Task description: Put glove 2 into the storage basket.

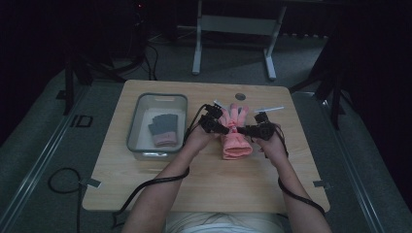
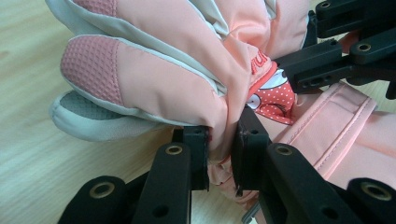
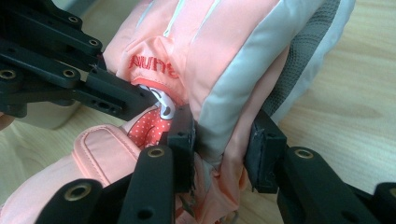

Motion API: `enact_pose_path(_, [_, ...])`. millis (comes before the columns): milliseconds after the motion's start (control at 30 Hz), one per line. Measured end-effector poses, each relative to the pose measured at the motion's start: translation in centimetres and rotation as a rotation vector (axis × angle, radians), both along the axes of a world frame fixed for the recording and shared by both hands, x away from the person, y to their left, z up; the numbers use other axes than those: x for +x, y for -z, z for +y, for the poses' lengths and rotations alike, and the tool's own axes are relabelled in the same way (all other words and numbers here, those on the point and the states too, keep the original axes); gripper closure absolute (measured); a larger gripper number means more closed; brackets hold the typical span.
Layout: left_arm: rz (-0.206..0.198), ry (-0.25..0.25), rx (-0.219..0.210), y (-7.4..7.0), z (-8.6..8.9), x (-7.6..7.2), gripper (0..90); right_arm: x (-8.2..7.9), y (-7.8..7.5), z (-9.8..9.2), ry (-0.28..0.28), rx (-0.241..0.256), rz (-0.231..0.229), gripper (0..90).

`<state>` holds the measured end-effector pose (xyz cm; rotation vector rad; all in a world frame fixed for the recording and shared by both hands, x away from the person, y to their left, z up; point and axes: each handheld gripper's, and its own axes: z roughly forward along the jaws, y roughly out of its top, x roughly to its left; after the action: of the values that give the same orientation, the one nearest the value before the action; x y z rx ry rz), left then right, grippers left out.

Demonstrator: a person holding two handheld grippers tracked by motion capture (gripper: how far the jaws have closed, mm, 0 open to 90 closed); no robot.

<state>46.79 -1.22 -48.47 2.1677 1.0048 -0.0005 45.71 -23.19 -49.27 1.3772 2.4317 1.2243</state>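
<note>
A pink ski glove [image 1: 236,144] with grey trim lies mid-table, fingers pointing away from the person. My left gripper [image 1: 225,129] pinches it from the left at its middle. My right gripper [image 1: 241,130] pinches it from the right at the same spot. In the left gripper view, my left gripper [image 2: 219,154] is shut on a fold of the glove [image 2: 163,88], and the other gripper's jaws reach in at upper right. In the right gripper view, my right gripper [image 3: 219,149] holds a thicker fold of the glove [image 3: 224,56].
A grey bin [image 1: 137,121] stands at the table's left and holds a grey and pink glove [image 1: 163,128]. White slips [image 1: 268,109] and a round grommet [image 1: 240,96] sit near the far edge. Bare wooden table [image 1: 204,184] stretches toward the person.
</note>
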Motion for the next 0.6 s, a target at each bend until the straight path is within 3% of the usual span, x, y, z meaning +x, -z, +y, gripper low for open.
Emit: enact_pose_path(600, [-0.065,-0.025,0.015,-5.4,2.3,-0.8,78.2,-0.1,-4.6,2.0,-0.032,0.043,-0.076,66.7])
